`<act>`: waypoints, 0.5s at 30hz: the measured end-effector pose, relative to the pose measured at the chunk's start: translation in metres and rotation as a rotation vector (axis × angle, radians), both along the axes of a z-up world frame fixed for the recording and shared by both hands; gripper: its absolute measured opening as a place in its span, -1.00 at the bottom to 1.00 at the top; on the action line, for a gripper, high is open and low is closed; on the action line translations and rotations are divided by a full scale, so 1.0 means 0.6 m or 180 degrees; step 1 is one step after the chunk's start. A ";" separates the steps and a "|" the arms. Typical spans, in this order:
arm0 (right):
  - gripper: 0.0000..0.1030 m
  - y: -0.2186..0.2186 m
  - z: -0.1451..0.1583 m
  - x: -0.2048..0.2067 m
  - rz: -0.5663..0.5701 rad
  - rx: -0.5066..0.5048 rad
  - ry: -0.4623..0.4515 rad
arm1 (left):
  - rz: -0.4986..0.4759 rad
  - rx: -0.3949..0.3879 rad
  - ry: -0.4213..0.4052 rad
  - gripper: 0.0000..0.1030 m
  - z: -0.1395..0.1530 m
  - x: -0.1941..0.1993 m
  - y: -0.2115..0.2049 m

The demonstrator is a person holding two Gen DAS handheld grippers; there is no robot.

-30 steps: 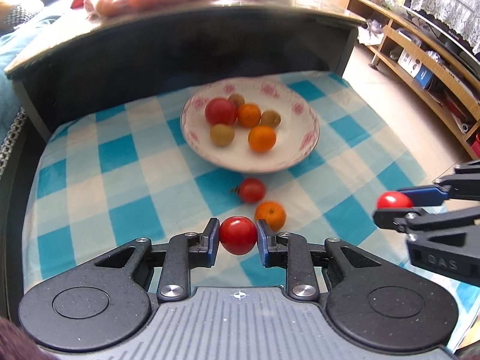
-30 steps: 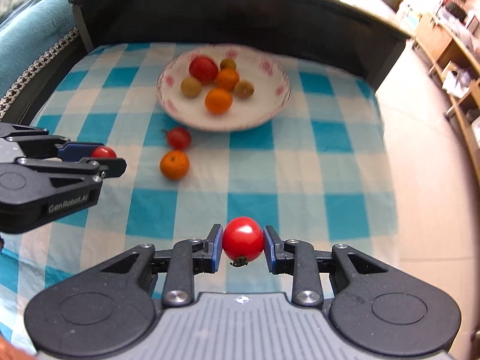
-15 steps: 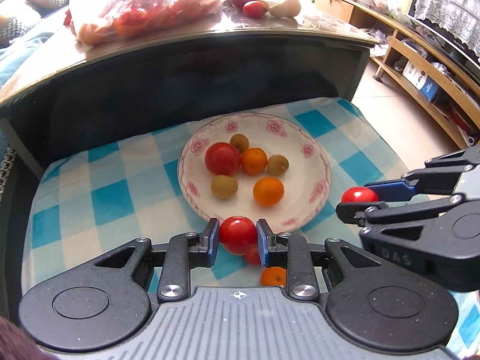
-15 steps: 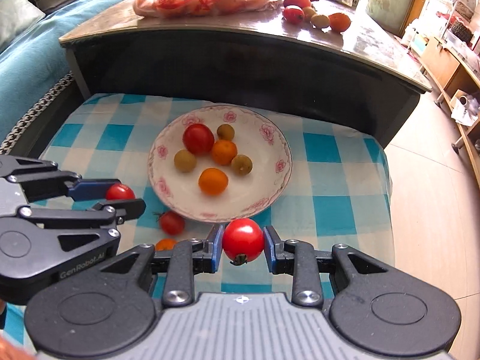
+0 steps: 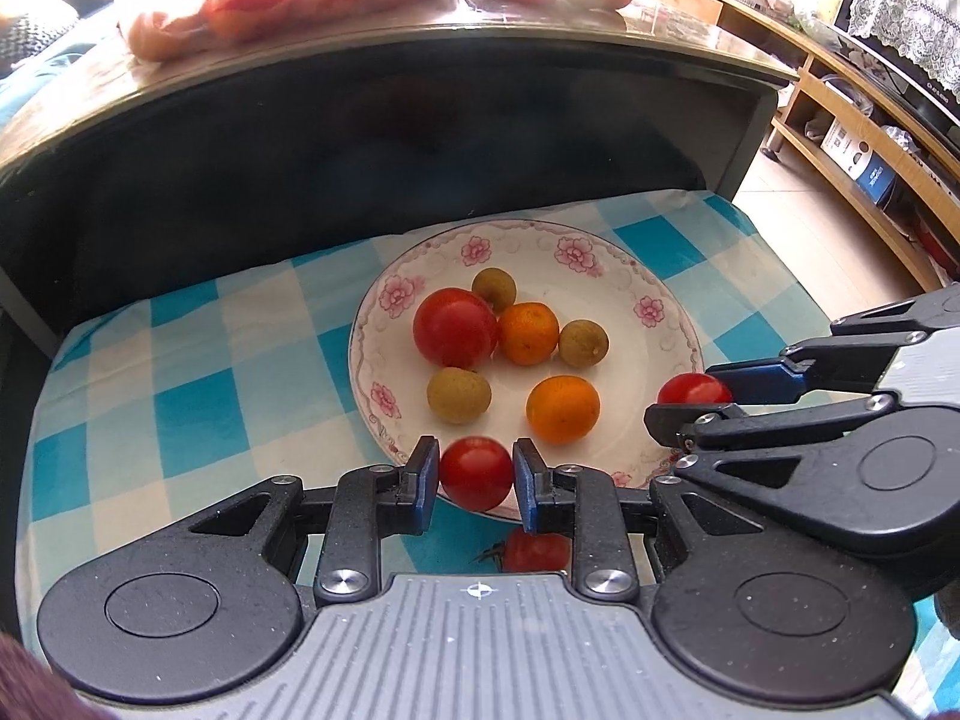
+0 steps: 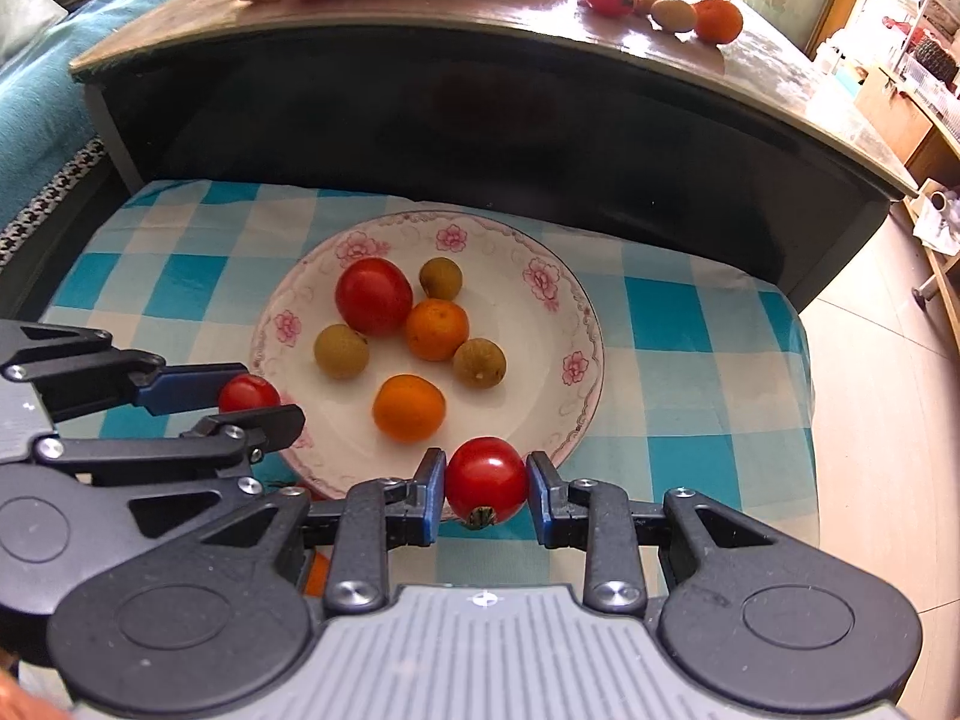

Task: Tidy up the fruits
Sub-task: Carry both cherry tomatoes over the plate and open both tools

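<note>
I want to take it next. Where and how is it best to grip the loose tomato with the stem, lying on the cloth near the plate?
Probably across its round middle, from above. The loose tomato lies on the checked cloth with its stem pointing sideways, so the pads should close on the smooth sides, away from the stem. The plate rim is close behind it, so approaching low from that side looks awkward.

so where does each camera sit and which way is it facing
Left wrist: on the left gripper, looking down and forward at the white floral plate; the right gripper enters at its right.
Right wrist: on the right gripper, facing the same plate; the left gripper enters at its left.
Shared: plate, blue checked cloth, each gripper shut on a small red tomato.
</note>
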State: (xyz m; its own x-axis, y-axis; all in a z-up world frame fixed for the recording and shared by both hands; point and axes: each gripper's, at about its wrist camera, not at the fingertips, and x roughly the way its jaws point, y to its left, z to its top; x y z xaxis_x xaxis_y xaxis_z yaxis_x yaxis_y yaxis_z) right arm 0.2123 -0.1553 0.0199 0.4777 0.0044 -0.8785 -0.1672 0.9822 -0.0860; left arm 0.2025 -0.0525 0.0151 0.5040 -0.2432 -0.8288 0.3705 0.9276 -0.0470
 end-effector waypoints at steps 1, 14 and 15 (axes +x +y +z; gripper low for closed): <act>-0.39 0.000 -0.003 0.003 -0.0002 -0.0009 0.0010 | 0.0003 0.0004 0.0001 -0.34 -0.002 0.001 0.000; -0.39 0.006 -0.026 0.022 -0.0007 -0.0009 0.0053 | 0.0058 0.0007 0.0039 -0.33 -0.019 0.006 0.002; -0.39 0.006 -0.027 0.023 -0.0012 -0.0004 0.0054 | 0.0058 0.0010 0.0037 -0.33 -0.019 0.006 0.002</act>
State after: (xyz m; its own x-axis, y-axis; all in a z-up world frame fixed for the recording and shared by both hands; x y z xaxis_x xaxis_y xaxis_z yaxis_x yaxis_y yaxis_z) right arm 0.2260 -0.1518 0.0038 0.4627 0.0014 -0.8865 -0.1648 0.9827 -0.0844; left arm 0.2062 -0.0512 0.0036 0.4985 -0.2316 -0.8354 0.3530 0.9344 -0.0483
